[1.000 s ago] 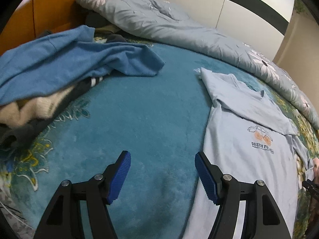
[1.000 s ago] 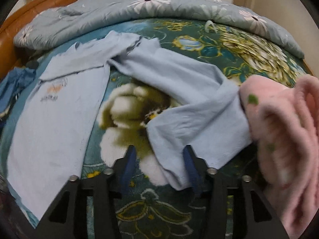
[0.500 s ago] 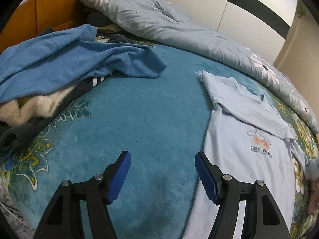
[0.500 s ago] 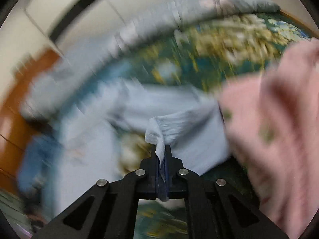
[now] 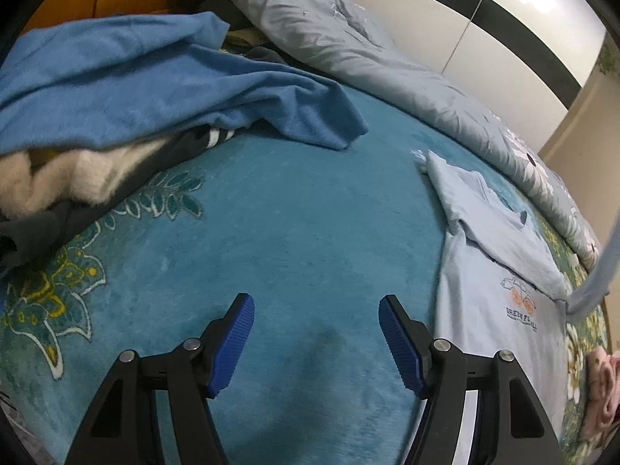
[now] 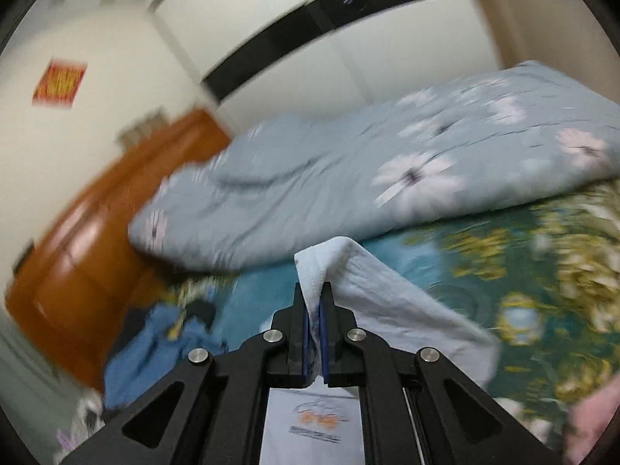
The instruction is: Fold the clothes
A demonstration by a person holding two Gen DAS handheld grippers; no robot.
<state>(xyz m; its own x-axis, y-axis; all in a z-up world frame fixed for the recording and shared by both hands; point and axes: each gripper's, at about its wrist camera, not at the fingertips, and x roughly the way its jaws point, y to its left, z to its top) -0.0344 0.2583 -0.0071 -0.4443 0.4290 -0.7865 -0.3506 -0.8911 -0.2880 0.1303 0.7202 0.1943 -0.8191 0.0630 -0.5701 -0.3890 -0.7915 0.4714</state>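
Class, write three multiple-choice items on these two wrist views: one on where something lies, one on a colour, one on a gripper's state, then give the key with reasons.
1. Where does the dark blue garment lie?
A. on top of the clothes pile
B. under the floral quilt
C. on the floor

2. What colour is the printed T-shirt?
A. pink
B. light blue
C. white

3. What is the right hand-held gripper doing?
A. standing open
B. shut on nothing
C. pinching the T-shirt's cloth

Key: A, it drapes over the cream and dark clothes; B, pale blue beside the teal blanket; C, cloth runs between its closed fingers.
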